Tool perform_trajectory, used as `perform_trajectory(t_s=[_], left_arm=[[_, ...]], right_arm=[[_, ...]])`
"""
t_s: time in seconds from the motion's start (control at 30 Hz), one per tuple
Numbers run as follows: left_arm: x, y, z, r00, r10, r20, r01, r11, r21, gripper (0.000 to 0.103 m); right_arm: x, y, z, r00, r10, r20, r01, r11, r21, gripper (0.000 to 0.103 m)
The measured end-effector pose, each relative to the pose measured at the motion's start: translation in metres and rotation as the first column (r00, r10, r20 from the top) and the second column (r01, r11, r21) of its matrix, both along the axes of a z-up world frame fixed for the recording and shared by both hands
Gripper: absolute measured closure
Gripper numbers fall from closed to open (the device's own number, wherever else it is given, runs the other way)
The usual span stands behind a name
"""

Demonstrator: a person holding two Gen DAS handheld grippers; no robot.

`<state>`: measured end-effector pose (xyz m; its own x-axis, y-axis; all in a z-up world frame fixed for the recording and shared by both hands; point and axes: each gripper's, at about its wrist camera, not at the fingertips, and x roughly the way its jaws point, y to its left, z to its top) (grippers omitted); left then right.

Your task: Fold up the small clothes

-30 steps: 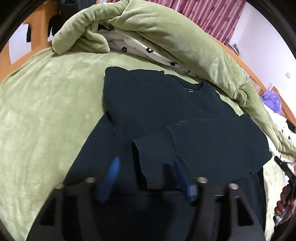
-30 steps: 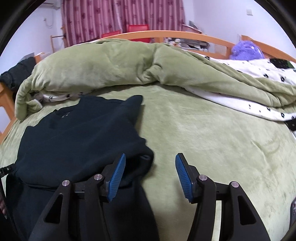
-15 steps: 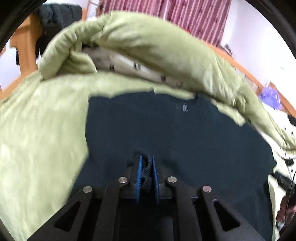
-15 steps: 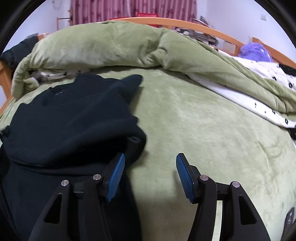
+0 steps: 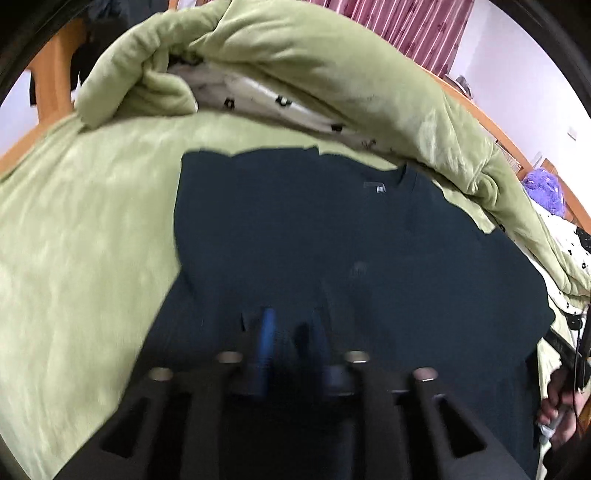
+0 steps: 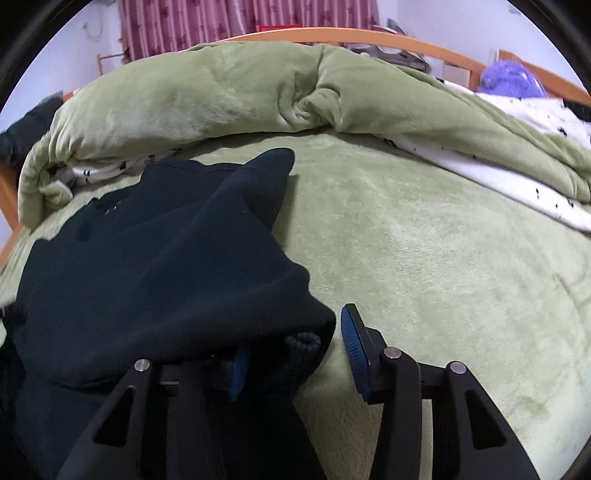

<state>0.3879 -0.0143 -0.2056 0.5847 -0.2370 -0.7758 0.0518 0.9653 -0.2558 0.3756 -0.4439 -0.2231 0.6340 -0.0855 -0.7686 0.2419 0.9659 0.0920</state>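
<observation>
A dark navy sweater [image 5: 314,229] lies flat on the green bed cover, neck toward the rolled duvet. My left gripper [image 5: 291,339] sits low over its lower middle; its blue fingers [image 5: 266,343] stand slightly apart around the ribbed cuff, and the frame is blurred. In the right wrist view the sweater [image 6: 155,258] fills the left half, with a folded edge bulging toward me. My right gripper [image 6: 295,354] is open, and the ribbed cuff [image 6: 303,341] sits between its jaws. The left pad is partly hidden under cloth.
A rolled green duvet [image 5: 295,62] with white spotted lining runs along the far side and shows in the right wrist view [image 6: 258,92]. The green bed cover [image 6: 443,258] lies to the right. There is a wooden bed frame [image 6: 332,35] and a purple plush [image 6: 509,79].
My left gripper shut on the sleeve cuff half a second ago, and now its fingers have parted a little. My right gripper moved left onto the sweater's folded edge.
</observation>
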Motion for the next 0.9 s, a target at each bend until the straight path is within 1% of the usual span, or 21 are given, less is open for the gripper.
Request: perform_trajectory(t_s=[0.03, 0.07, 0.13, 0.23, 0.27, 0.3, 0.33, 0.37, 0.43, 0.47, 0.53, 0.6, 0.67, 0.7, 0.73, 0.8, 0.87, 0.9], left_arm=[[-0.003, 0.002, -0.002, 1.0, 0.002, -0.011, -0.002, 1.0, -0.016, 0.049], [-0.006, 0.004, -0.005, 1.0, 0.002, -0.03, -0.004, 0.999, -0.048, 0.04], [-0.01, 0.003, -0.011, 0.998, 0.0, -0.057, -0.005, 0.996, -0.088, 0.04], [-0.009, -0.006, -0.016, 0.998, -0.001, -0.067, -0.004, 0.997, -0.073, 0.042], [-0.007, -0.011, -0.017, 0.998, -0.003, -0.056, 0.0, 0.998, -0.063, 0.048], [-0.005, -0.017, -0.017, 0.999, 0.01, -0.036, -0.011, 1.0, -0.022, 0.07], [-0.002, -0.022, -0.015, 1.0, 0.008, -0.012, -0.007, 1.0, 0.026, 0.081], [0.001, -0.024, -0.011, 1.0, -0.012, 0.015, 0.011, 0.999, 0.051, 0.09], [0.007, -0.018, 0.002, 0.998, -0.023, 0.057, 0.021, 0.999, 0.033, 0.091], [0.01, -0.011, 0.015, 0.995, -0.011, 0.095, 0.009, 1.0, 0.022, 0.091], [0.018, 0.001, 0.034, 0.989, 0.017, 0.146, -0.018, 1.0, 0.009, 0.091], [0.024, 0.012, 0.048, 0.982, 0.05, 0.18, -0.055, 0.998, 0.026, 0.092], [0.03, 0.022, 0.053, 0.976, 0.075, 0.203, -0.092, 0.993, 0.075, 0.092], [0.033, 0.028, 0.05, 0.979, 0.076, 0.189, -0.094, 0.992, 0.085, 0.091], [0.034, 0.033, 0.045, 0.983, 0.073, 0.169, -0.089, 0.992, 0.093, 0.091], [0.034, 0.039, 0.032, 0.988, 0.069, 0.135, -0.081, 0.993, 0.087, 0.091], [0.032, 0.042, 0.013, 0.994, 0.075, 0.074, -0.081, 0.993, 0.086, 0.09], [0.032, 0.04, 0.008, 0.996, 0.076, 0.057, -0.081, 0.992, 0.096, 0.087]], right_arm=[[0.0, -0.002, 0.0, 1.0, -0.009, -0.004, 0.009, 1.0, -0.005, 0.058], [0.0, -0.003, -0.001, 1.0, -0.014, -0.009, 0.014, 1.0, -0.014, 0.058], [0.0, -0.004, -0.002, 0.999, -0.035, -0.015, 0.035, 0.998, -0.046, 0.058], [0.0, -0.009, -0.006, 0.998, -0.057, -0.022, 0.056, 0.998, -0.027, 0.058], [0.0, -0.01, -0.007, 0.998, -0.06, -0.022, 0.059, 0.998, -0.019, 0.058], [0.0, -0.013, -0.008, 0.998, -0.061, -0.02, 0.061, 0.998, -0.007, 0.058], [-0.001, -0.016, -0.009, 0.998, -0.065, -0.018, 0.065, 0.998, 0.01, 0.058], [-0.002, -0.019, -0.009, 0.998, -0.067, -0.015, 0.067, 0.997, 0.024, 0.058], [-0.005, -0.024, -0.008, 0.998, -0.057, -0.001, 0.057, 0.996, 0.073, 0.058], [-0.005, -0.023, -0.006, 0.999, -0.042, -0.003, 0.042, 0.996, 0.084, 0.058], [-0.011, -0.018, 0.0, 1.0, 0.022, -0.008, -0.022, 0.997, 0.078, 0.058], [-0.022, -0.011, 0.01, 0.995, 0.096, 0.019, -0.097, 0.993, 0.066, 0.057], [-0.032, -0.006, 0.023, 0.983, 0.174, 0.057, -0.178, 0.981, 0.079, 0.057], [-0.036, -0.003, 0.032, 0.974, 0.206, 0.09, -0.214, 0.973, 0.086, 0.056], [-0.037, 0.0, 0.038, 0.972, 0.207, 0.11, -0.215, 0.974, 0.073, 0.056], [-0.034, 0.004, 0.051, 0.973, 0.174, 0.149, -0.183, 0.982, 0.045, 0.051], [-0.021, 0.004, 0.057, 0.976, 0.139, 0.169, -0.153, 0.985, 0.074, 0.051], [-0.012, 0.005, 0.056, 0.98, 0.117, 0.16, -0.132, 0.988, 0.085, 0.051]])
